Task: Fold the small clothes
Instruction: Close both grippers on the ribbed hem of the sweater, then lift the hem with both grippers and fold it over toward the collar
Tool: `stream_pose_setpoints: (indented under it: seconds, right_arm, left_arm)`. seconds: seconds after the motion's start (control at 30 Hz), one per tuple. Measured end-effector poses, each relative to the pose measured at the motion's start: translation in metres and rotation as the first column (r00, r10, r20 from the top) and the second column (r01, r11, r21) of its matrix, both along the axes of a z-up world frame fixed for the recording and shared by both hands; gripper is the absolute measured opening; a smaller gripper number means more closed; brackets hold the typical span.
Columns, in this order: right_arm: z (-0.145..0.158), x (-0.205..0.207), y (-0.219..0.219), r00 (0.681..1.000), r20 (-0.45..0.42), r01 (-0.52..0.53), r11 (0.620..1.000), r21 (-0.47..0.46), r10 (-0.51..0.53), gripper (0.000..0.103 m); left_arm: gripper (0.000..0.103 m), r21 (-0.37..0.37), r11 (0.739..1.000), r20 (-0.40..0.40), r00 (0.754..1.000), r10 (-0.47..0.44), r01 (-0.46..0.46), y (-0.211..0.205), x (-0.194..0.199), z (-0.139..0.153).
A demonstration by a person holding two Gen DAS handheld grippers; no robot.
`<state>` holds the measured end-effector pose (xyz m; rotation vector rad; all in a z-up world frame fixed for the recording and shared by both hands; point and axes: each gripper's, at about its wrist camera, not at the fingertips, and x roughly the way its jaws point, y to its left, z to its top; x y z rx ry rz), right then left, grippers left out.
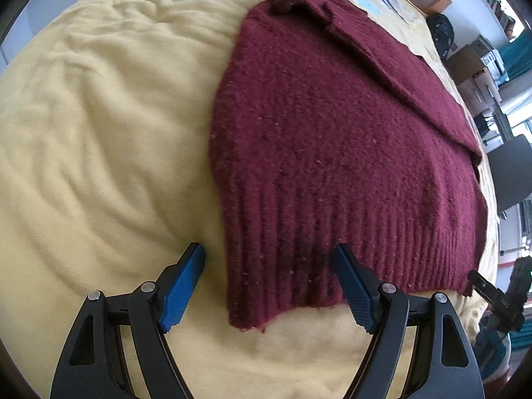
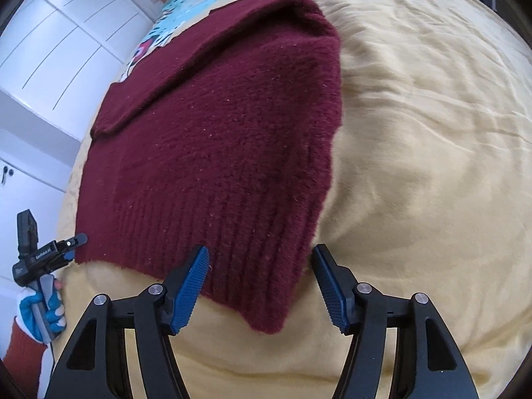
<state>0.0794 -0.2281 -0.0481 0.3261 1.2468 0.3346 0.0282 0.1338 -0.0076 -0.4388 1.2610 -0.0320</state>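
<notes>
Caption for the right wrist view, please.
Right gripper open astride the maroon sweater's ribbed hem corner on the yellow blanket.

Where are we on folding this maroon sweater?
Done: the maroon sweater lies on the yellow blanket with both sleeves folded in across the body. In hand: the left gripper and right gripper each straddle a corner of the ribbed hem, open, pads not yet pinching. Left: grip the hem and fold it up towards the collar.

A maroon ribbed-hem sweater [image 1: 332, 139] is seen on a pale yellow blanket [image 1: 99, 133] printed with blue and orange.
</notes>
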Motion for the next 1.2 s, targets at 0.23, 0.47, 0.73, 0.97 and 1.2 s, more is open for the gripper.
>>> stream_pose_setpoints:
  seconds: [0.23,0.47,0.73,0.97,1.2]
  right_arm:
    - [-0.006,0.003,0.004,1.000,-0.012,-0.011,0.998,0.057,0.012,0.046]
    - [-0.007,0.002,0.001,1.000,-0.017,0.001,0.997,0.082,0.000,0.042]
    - [-0.009,0.003,-0.003,1.000,-0.020,0.011,0.995,0.101,-0.009,0.036]
    - [-0.008,0.003,-0.006,0.999,-0.026,0.027,0.993,0.112,-0.024,0.023]
    - [-0.001,0.004,-0.003,1.000,-0.007,0.020,0.995,0.098,-0.020,0.012]
  left_arm:
    - [0.074,-0.073,0.997,0.014,1.000,-0.022,0.023,-0.004,0.006,-0.002]
    - [0.071,-0.157,0.987,0.021,1.000,-0.018,0.021,0.003,0.002,-0.003]
    - [0.060,-0.194,0.981,0.023,0.999,-0.025,0.029,0.002,0.005,-0.002]
    - [0.044,-0.197,0.980,0.016,1.000,0.003,0.000,0.017,0.002,-0.001]
    - [0.011,-0.196,0.981,0.036,0.999,0.001,0.006,0.021,0.001,0.007]
